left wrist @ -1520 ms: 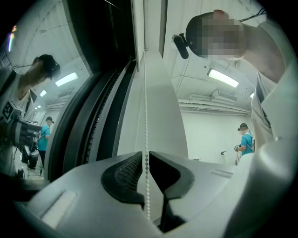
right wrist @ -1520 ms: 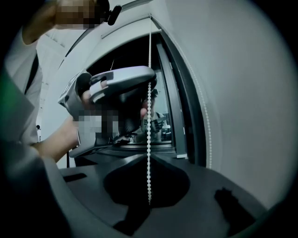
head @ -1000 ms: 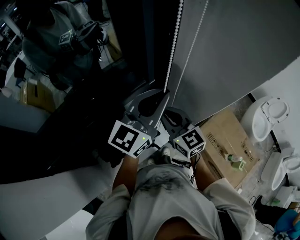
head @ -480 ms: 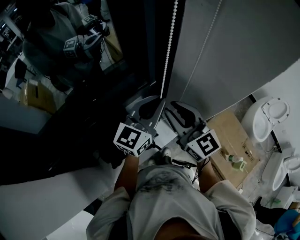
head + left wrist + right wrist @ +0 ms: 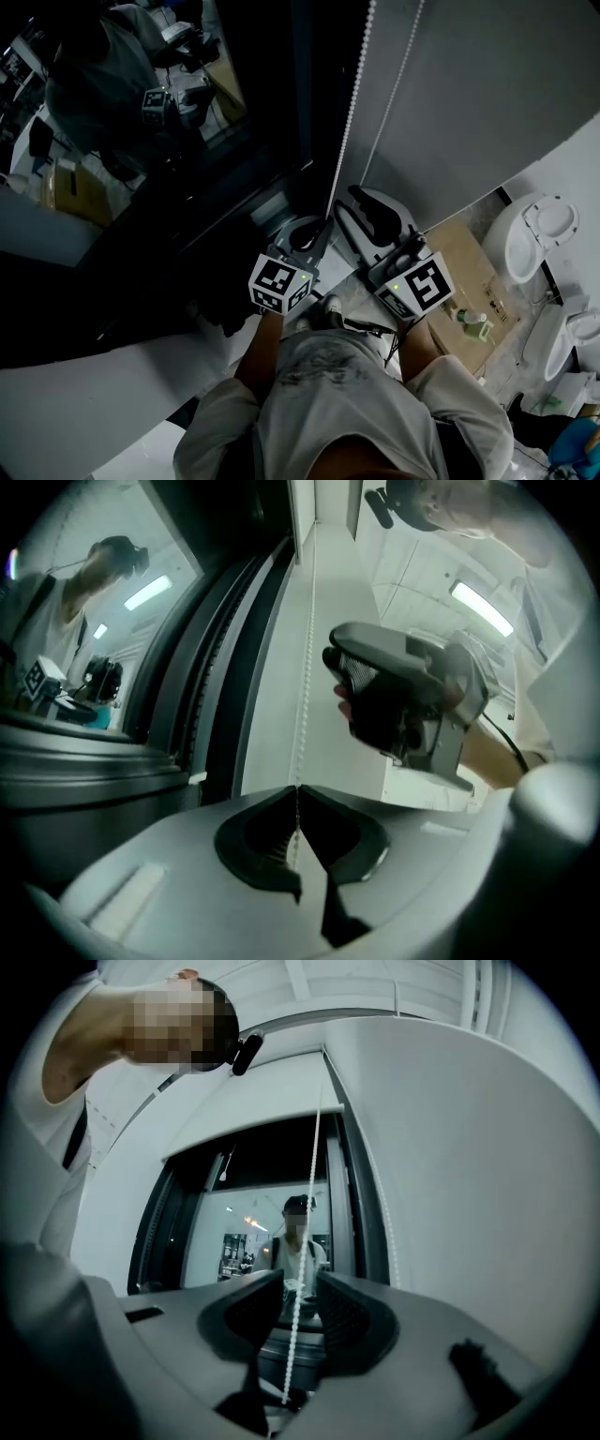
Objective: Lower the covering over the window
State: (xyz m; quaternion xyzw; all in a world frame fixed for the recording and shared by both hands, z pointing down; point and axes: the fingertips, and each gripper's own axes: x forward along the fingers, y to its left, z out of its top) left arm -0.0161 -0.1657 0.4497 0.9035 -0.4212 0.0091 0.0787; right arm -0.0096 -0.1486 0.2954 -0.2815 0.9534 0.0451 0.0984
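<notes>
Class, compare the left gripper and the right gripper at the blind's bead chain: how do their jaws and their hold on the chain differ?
The left gripper has its jaws together, while the right gripper has its jaws apart. The left gripper pinches the bead chain at its tips, whereas in the right gripper the chain only runs loose between the pads. Both have the chain between their jaws.

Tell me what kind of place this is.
Probably an indoor workroom or storage corner. A dark glass window with a grey roller blind and white bead chain stands ahead; a brown cardboard box and white ceramic toilet-like fixtures sit on the floor.
</notes>
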